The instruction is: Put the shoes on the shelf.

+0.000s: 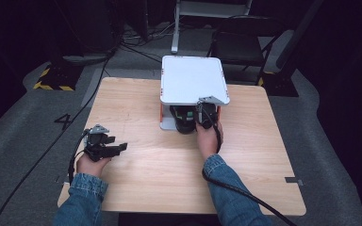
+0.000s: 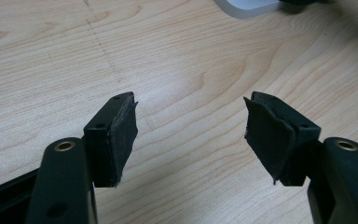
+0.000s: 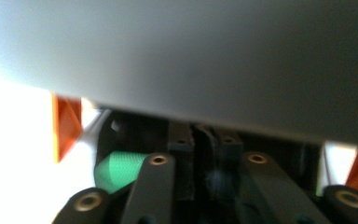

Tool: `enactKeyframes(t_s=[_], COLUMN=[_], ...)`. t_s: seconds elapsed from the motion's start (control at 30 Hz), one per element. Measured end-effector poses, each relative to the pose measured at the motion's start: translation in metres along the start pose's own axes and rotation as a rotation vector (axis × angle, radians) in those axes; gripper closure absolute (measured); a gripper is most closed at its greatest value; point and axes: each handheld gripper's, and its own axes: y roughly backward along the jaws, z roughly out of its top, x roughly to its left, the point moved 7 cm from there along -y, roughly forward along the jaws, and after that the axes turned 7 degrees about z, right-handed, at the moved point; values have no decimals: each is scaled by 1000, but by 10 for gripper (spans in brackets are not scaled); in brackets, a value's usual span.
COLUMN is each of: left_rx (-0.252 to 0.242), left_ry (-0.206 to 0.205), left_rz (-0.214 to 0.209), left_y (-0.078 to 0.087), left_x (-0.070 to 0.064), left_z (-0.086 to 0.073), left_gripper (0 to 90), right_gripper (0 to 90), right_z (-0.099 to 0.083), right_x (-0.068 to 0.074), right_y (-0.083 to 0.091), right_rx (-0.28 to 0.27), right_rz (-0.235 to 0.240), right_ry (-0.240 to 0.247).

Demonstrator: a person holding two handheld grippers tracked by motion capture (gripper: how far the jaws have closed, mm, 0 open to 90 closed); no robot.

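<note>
Resting low over the near left part of the wooden table (image 1: pixel 160 160), your left gripper (image 1: pixel 115 149) points rightward with its jaws spread wide and nothing between them; in the left gripper view the two black pads (image 2: pixel 123 135) stand well apart above bare wood grain. Your left hand (image 1: pixel 90 163) grips it from behind, denim sleeve (image 1: pixel 82 197) at the table's near edge. Farther in, your right hand (image 1: pixel 208 136) pushes your right gripper (image 1: pixel 206 115) into the open front of the white two-tier shelf (image 1: pixel 193 77) that stands at the middle of the table's far side. In the right gripper view the jaws sit pressed close together on something dark and thin that is too blurred to identify, under the shelf's grey upper board (image 3: pixel 214 60). Just left of them lies a green object (image 3: pixel 119 170), with an orange corner bracket (image 3: pixel 67 126) beyond.
</note>
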Motion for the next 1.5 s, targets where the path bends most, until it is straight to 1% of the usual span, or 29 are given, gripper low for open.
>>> enactKeyframes(t_s=[0.03,0.07,0.1,0.13,0.17,0.27,0.4,0.43,0.47,0.5,0.6,0.7,0.73,0.77,0.83,0.9,1.0,1.03,1.1,1.17,1.2,1.23,1.27,1.3,1.33,1.37,1.4,1.43,1.5], left_rx=[0,-1,0,-2,0,-1,1,3,3,4,5,7,7,5,-6,-16,-32,-48,-67,-79,-79,-97,-97,-117,-117,-161,-180,-197,-218], left_ry=[0,2,2,-4,-1,3,4,-1,-1,4,3,-15,-15,-16,-26,-22,-30,-61,-86,-110,-110,-142,-142,-155,-155,-149,-136,-130,-123], left_rz=[0,-1,-2,-2,-5,-5,-6,-2,-2,-1,-1,1,1,-3,-16,-40,-45,-25,-36,-47,-47,-55,-55,-64,-64,-76,-81,-77,-48], left_y=[0,0,0,0,0,0,0,0,0,-1,-2,-3,-3,-3,-2,-1,2,5,9,10,10,9,9,10,10,10,9,7,2], left_x=[0,0,0,1,1,2,2,2,2,1,-1,-4,-4,-8,-11,-17,-23,-31,-42,-53,-53,-63,-63,-71,-71,-76,-78,-80,-86], left_z=[0,0,0,0,0,0,0,0,0,0,0,1,1,2,4,6,8,13,17,20,20,22,22,25,25,30,33,36,40], left_gripper=[340,339,339,339,340,340,339,340,340,340,340,341,341,342,347,378,460,468,509,580,627,685,727,755,763,766,766,767,765], right_gripper=[744,673,621,616,574,539,512,496,496,478,469,469,469,470,474,521,671,733,795,820,820,863,863,862,862,833,850,871,894], right_z=[0,2,3,4,4,5,6,8,8,8,7,4,4,1,-3,-7,-14,-17,-20,-24,-24,-29,-29,-33,-33,-38,-41,-44,-50], right_x=[0,-2,-1,-1,-1,-2,-4,-5,-5,-5,-4,-4,-4,-6,-9,-13,-16,-16,-14,-12,-12,-8,-8,-6,-6,-6,-7,-8,-10], right_y=[0,-1,-2,-2,-1,0,8,17,17,27,44,60,60,68,76,84,95,99,105,110,110,111,111,111,111,112,111,110,108], right_rx=[0,-22,-26,-22,-21,-13,-30,-42,-42,-53,-65,-70,-70,-63,-54,-46,-23,-10,-11,-12,-12,-12,-12,-25,-25,-25,-24,-21,-16], right_rz=[0,-17,-7,-4,3,15,27,37,37,53,79,113,113,124,138,147,195,206,211,213,213,214,214,211,211,194,209,225,233], right_ry=[0,16,11,10,10,19,26,43,43,56,76,89,89,104,111,114,67,64,74,100,100,144,144,225,225,201,173,143,119])
